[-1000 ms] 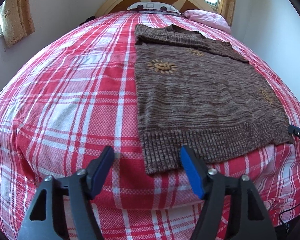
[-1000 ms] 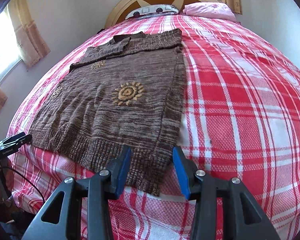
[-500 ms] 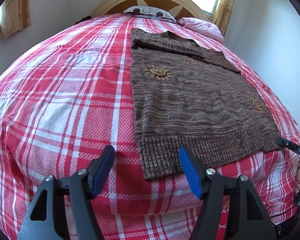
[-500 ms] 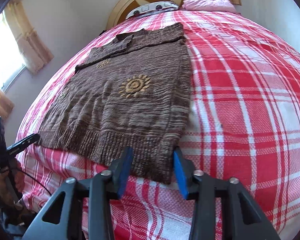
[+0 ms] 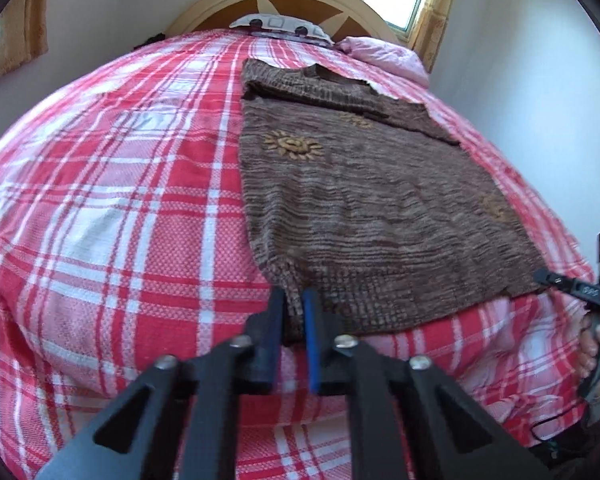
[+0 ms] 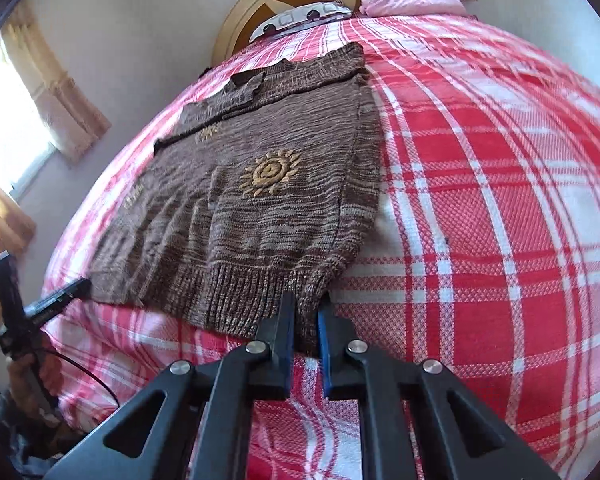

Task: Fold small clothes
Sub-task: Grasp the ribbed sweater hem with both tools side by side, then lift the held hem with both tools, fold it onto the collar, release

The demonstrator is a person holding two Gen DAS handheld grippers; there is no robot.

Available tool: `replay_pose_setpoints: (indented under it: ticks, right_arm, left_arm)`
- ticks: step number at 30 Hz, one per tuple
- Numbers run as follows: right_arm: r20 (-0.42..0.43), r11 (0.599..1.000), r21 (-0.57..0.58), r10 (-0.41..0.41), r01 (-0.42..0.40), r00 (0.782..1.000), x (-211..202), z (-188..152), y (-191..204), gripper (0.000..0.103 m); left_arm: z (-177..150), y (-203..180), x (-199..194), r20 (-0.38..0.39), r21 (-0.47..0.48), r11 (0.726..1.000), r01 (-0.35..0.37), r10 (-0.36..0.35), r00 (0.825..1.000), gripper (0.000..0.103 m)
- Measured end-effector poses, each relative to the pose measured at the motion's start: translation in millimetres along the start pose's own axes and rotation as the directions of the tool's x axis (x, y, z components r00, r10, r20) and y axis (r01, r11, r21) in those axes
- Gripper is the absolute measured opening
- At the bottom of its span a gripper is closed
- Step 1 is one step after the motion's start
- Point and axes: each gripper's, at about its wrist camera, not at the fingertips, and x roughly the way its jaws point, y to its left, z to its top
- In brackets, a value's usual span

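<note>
left gripper (image 5: 294,312) low and level, jaws pinched on the sweater (image 5: 364,200) hem corner, right gripper (image 6: 306,320) likewise clamped on the opposite corner

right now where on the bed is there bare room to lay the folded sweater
Bare plaid bedspread left of the sweater, and another stretch on its right. Crowded at the near hem, where both grippers pinch corners.

Sweater (image 5: 372,208) flat on bed (image 5: 100,208), pillows (image 5: 384,56) behind, grippers at near hem corners
</note>
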Motion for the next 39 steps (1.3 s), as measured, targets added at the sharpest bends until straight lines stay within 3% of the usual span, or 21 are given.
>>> replay_pose_setpoints:
  ticks: [5,9,14,30,39]
  right_arm:
    - [0.079,0.999,-0.006,0.036,-0.036,0.996,-14.8,3.4,5.6,0.005]
    - [0.154,0.998,-0.037,0.053,-0.048,0.987,-29.6,6.5,12.6,0.005]
    - [0.197,0.995,-0.030,0.095,-0.090,0.976,-37.3,9.7,12.6,0.005]
    - [0.241,0.982,0.019,0.180,-0.190,0.954,-45.0,50.0,7.9,0.005]
    - [0.241,0.977,0.017,0.202,-0.212,0.949,-51.3,99.8,7.7,0.005]
  left_arm:
    - [1.9,0.2,-10.4,0.060,0.003,1.000,0.014,-0.014,0.998,0.008]
    - [7.2,3.9,-21.4,0.108,-0.028,0.997,0.066,-0.062,0.992,0.008]
    - [14.4,2.7,-30.0,0.148,-0.025,0.996,0.088,-0.083,0.985,0.008]
    - [69.7,-1.4,-30.4,0.212,-0.028,0.990,0.140,-0.131,0.968,0.007]
    - [119.7,-3.1,-17.8,0.238,-0.030,0.984,0.175,-0.163,0.958,0.007]
